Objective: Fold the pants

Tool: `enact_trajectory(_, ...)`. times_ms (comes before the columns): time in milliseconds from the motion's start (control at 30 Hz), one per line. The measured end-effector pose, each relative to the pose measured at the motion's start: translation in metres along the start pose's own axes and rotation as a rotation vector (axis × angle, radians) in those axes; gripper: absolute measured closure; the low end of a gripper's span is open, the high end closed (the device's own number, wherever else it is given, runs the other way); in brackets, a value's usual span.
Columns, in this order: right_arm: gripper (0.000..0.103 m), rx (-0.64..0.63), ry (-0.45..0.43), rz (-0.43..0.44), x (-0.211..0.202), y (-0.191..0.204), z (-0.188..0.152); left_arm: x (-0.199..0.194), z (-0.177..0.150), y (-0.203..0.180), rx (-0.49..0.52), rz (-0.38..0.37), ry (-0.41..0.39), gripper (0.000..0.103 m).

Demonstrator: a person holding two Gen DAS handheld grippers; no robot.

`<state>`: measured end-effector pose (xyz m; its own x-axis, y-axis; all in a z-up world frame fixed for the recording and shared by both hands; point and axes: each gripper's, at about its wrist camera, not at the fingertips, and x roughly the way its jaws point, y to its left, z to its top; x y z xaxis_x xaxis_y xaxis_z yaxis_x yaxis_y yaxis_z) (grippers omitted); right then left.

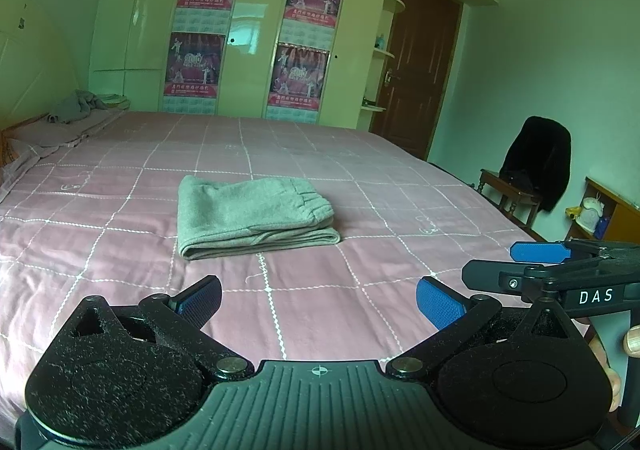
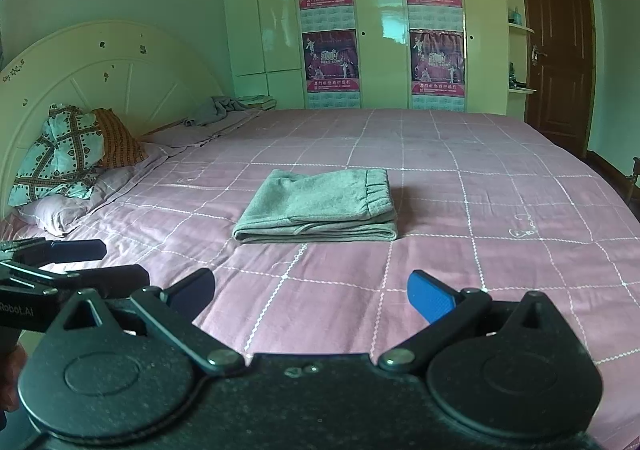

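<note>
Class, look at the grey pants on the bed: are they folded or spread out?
Folded. The grey pants lie as a compact stacked rectangle on the pink checked bedsheet, layered edges showing in front, elastic waistband on top.

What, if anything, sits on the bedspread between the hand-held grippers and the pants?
Nothing visible: only bare pink bedspread lies between the open left hand-held gripper, the open right hand-held gripper and the folded pants.
</note>
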<state>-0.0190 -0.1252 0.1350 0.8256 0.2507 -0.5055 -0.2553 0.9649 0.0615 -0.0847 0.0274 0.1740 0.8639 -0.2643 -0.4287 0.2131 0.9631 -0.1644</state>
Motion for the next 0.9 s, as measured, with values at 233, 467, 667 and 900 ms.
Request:
enact_trajectory(233,0.000,0.000,0.000,-0.001,-0.0003,0.0008,0.0000,-0.0002,0.0003,0.0009,-0.002,-0.001,-0.001,0.000)
enact_trajectory(467,0.000,-0.002,0.000,0.000,0.0000,0.0005,-0.0001,-0.0004,0.0003,0.0009,0.001,-0.003,0.000,0.000)
enact_trajectory(667,0.000,0.000,-0.001,-0.001,0.0003,0.0007,-0.0002,-0.0002,-0.0001,0.0006,0.001,-0.002,0.000,0.000)
enact_trajectory(900,0.000,-0.002,-0.007,-0.003,0.0005,0.0009,-0.0003,-0.0006,0.0003,0.0018,-0.001,-0.005,0.002,0.000)
